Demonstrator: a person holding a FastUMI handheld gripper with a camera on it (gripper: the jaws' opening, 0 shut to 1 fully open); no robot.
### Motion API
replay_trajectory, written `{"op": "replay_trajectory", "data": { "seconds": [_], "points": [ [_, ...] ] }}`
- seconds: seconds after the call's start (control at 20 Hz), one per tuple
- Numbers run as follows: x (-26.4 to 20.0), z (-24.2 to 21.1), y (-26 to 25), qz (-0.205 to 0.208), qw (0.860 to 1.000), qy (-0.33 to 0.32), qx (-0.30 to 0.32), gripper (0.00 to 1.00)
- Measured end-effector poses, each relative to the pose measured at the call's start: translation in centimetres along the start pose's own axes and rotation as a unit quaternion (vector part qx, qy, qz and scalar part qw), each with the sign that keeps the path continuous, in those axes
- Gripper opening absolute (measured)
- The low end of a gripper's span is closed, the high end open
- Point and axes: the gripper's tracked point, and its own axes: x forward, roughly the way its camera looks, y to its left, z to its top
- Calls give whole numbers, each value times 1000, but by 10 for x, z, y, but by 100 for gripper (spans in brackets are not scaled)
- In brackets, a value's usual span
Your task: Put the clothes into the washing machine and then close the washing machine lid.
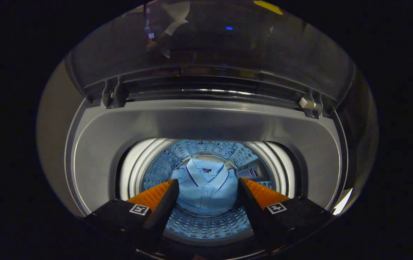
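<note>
The gripper (pixel 208 187) hangs over the open washing machine (pixel 206 122), its fingers (pixel 163 196) spread apart and grasping nothing; a folded light-blue polo shirt (pixel 204 189) lies at the bottom of the perforated drum (pixel 206 224), seen between the fingers and beyond them; the lid (pixel 210 54) stands raised behind the opening; each finger carries a small square marker, no words legible; the shirt's collar label is too small to read.

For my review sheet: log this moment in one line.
gripper: open, above drum | shirt: in drum, released | lid: open
</note>
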Motion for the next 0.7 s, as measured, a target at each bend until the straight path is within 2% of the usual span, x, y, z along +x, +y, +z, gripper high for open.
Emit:
{"op": "replay_trajectory", "data": {
  "seconds": [0.35, 0.7],
  "points": [
    [-40, 19, -7, -5, 999, -31, 15, 100],
    [-129, 78, -16, 2, 992, -114, 46, 100]
  ]
}}
